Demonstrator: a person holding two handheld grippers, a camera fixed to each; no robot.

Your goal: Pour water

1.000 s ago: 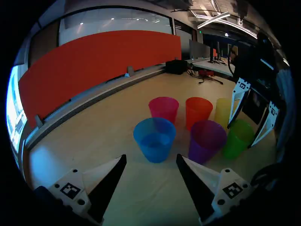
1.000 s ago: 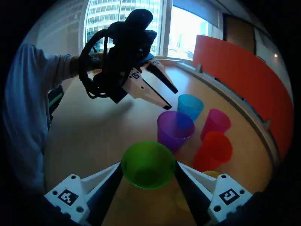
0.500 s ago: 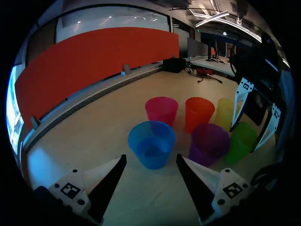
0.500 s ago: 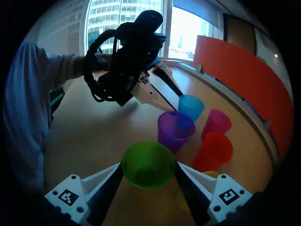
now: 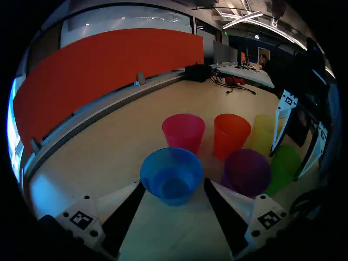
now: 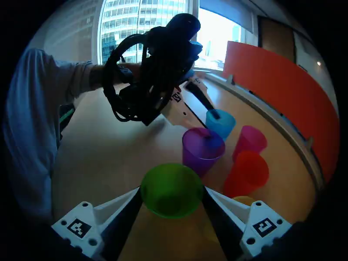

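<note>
Six translucent plastic cups stand close together on the wooden table (image 5: 108,152), all upright with mouths up, so each long axis is vertical and each wall narrows toward the base. The left hand-held gripper (image 5: 174,180) is wide open, and the blue cup (image 5: 172,193) stands right between its fingertips, its rim almost filling the gap. I cannot see either finger pressing on it. A darker pool low in the blue cup looks like a little water. Behind it are the pink cup (image 5: 184,130) and the orange cup (image 5: 231,132), with the purple cup (image 5: 248,172) just to its side. The right hand-held gripper (image 6: 172,189) is closed on the green cup (image 6: 172,195), with one finger against each side of the wall. Whether the green cup holds water I cannot tell. These cups are probably light, thin-walled and smooth, so a hard squeeze would likely buckle the wall and a weak one could let a cup slip. The best hold is likely across the upper wall just under the rim, where it is stiffest, with the mouth kept level until the cup is tipped.
</note>
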